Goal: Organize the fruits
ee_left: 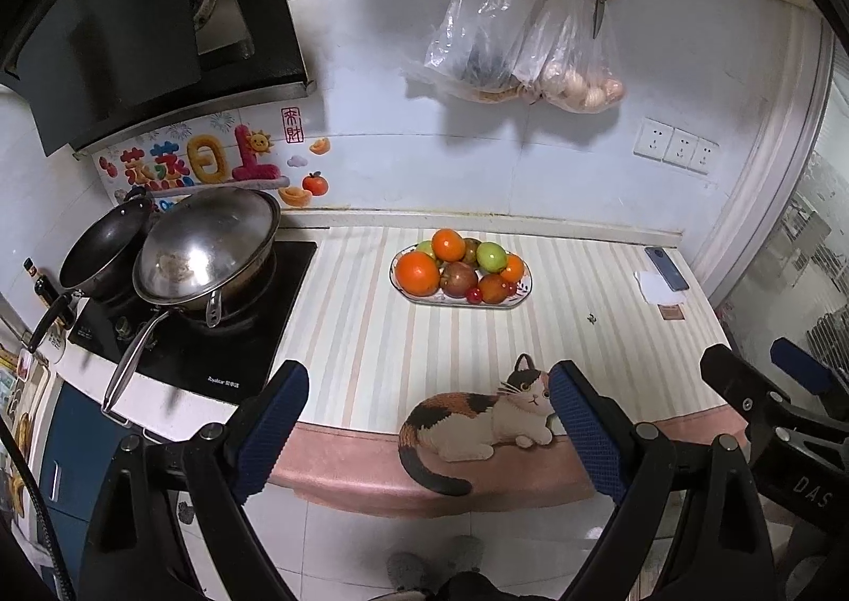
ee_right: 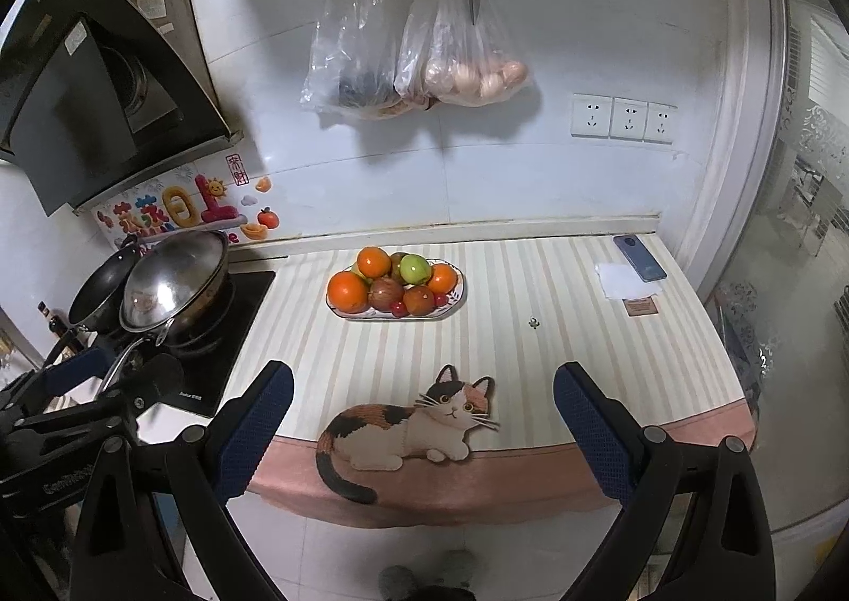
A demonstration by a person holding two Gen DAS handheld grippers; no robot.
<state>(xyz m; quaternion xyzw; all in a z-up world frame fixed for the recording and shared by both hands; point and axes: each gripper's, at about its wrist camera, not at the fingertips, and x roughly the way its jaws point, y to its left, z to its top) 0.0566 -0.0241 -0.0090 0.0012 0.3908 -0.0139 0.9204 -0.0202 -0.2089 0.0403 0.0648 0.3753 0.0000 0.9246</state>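
**Fruit plate lies ahead of both grippers, nearer the left one's line**

Left wrist view: your left gripper [ee_left: 427,420] hangs at the front edge of the bench [ee_left: 610,336] with its jaws spread wide and nothing between them. The plate [ee_left: 517,297] of fruit [ee_left: 459,269] sits well ahead toward the back wall, almost straight up the gap between the fingers and only a shade to the right. Its long axis runs across your line of reach, with the big orange [ee_left: 418,273] at the left end. Your right gripper [ee_left: 764,378] shows at the right margin, beside this one.

Right wrist view: your right gripper [ee_right: 422,420] is likewise wide open and empty, over the cat picture [ee_right: 408,428] at the bench edge. From here the plate [ee_right: 459,296] lies ahead and to the left of the midline, so this hand would have to angle inward. By my reading the two hands are about equally far off; the left has the straighter run.
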